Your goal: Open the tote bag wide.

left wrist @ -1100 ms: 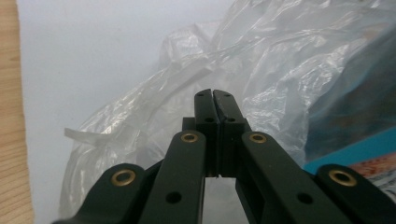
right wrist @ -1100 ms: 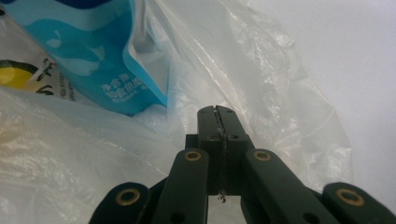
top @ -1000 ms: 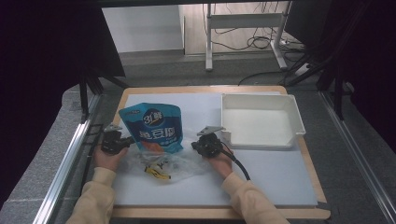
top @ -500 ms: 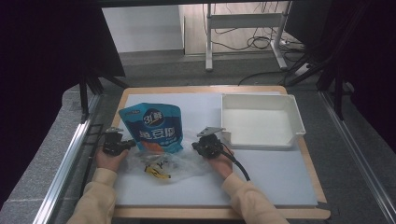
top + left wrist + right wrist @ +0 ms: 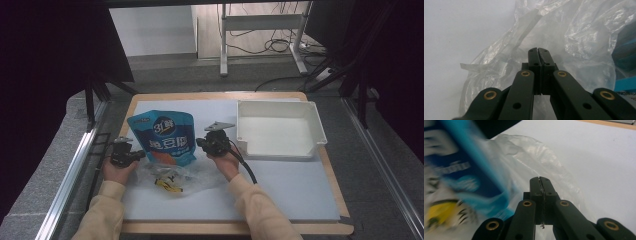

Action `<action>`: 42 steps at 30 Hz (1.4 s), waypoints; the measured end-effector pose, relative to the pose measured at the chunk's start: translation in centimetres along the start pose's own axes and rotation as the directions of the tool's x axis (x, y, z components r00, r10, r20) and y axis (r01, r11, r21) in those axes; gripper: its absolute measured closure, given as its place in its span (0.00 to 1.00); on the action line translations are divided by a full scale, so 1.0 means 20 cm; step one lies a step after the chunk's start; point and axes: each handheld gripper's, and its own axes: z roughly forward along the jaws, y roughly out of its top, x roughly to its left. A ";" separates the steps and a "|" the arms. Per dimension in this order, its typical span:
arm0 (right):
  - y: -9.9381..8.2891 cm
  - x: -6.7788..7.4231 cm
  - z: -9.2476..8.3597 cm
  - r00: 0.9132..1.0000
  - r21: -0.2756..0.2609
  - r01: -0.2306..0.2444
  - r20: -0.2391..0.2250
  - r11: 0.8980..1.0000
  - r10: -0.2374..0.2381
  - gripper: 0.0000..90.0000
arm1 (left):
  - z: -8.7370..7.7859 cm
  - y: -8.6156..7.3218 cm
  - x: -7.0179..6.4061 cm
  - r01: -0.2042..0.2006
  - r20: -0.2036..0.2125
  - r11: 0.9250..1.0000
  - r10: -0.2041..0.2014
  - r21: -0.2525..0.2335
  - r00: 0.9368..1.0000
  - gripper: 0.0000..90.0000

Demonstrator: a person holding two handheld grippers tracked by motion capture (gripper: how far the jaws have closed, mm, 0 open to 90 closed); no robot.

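A blue snack pouch (image 5: pixel 162 135) leans tilted on the white mat, its lower end in a crumpled clear plastic bag (image 5: pixel 172 175). A small yellow item (image 5: pixel 167 186) lies inside the bag. My left gripper (image 5: pixel 141 154) is at the bag's left edge. In the left gripper view its jaws (image 5: pixel 539 50) are shut, with the bag's film (image 5: pixel 584 37) gathered around the tips and the pouch (image 5: pixel 626 57) at the right edge. My right gripper (image 5: pixel 200 143) is at the pouch's right side. Its jaws (image 5: pixel 540 179) are shut on the bag's film (image 5: pixel 534 157), beside the blurred pouch (image 5: pixel 461 170).
A white tray (image 5: pixel 320 127) with nothing in it stands at the back right of the mat (image 5: pixel 290 185), close to my right gripper. The mat lies on a wooden board (image 5: pixel 200 95). Dark metal frames flank the table on both sides.
My right gripper has shifted a little left and away, and the pouch has moved slightly with the bag. The left gripper has hardly moved.
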 end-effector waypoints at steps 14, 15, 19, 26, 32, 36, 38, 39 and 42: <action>-0.09 -0.09 0.18 0.992 0.118 -0.028 0.122 0.993 0.014 0.99 | 0.00 0.00 0.00 -0.001 0.000 1.000 0.001 -0.001 1.000 1.00; -0.09 -0.09 0.18 0.993 0.129 -0.025 0.121 0.991 0.009 0.99 | 0.00 0.00 0.00 -0.001 0.000 1.000 0.001 -0.002 1.000 1.00; -0.10 -0.09 0.17 0.992 0.129 -0.010 0.125 0.992 -0.006 0.99 | 0.00 0.00 0.00 0.000 -0.003 1.000 0.000 -0.003 1.000 1.00; -0.08 -0.03 0.08 0.996 0.028 0.030 0.088 0.999 -0.033 0.99 | 0.00 0.00 0.00 0.001 0.001 1.000 -0.001 -0.002 1.000 1.00; -0.04 0.04 -0.02 0.995 0.005 0.083 0.045 0.997 -0.084 0.99 | 0.00 0.00 0.00 0.000 -0.001 1.000 0.000 -0.002 1.000 1.00; -0.03 0.06 -0.10 0.996 -0.019 0.086 0.020 0.996 -0.085 0.99 | 0.00 0.00 0.00 0.000 0.000 1.000 0.000 -0.002 1.000 1.00; -0.02 0.07 -0.15 0.997 -0.037 0.074 -0.007 0.997 -0.074 0.99 | 0.00 0.00 0.00 0.000 0.001 1.000 0.000 -0.002 1.000 1.00; -0.02 0.08 -0.17 0.997 -0.051 0.073 -0.018 0.996 -0.074 0.99 | 0.00 0.00 0.00 0.000 0.001 1.000 0.000 -0.002 1.000 1.00; -0.04 0.09 -0.24 0.997 -0.068 0.072 -0.038 0.995 -0.074 0.99 | 0.00 0.00 0.00 0.001 0.000 1.000 -0.001 -0.002 1.000 1.00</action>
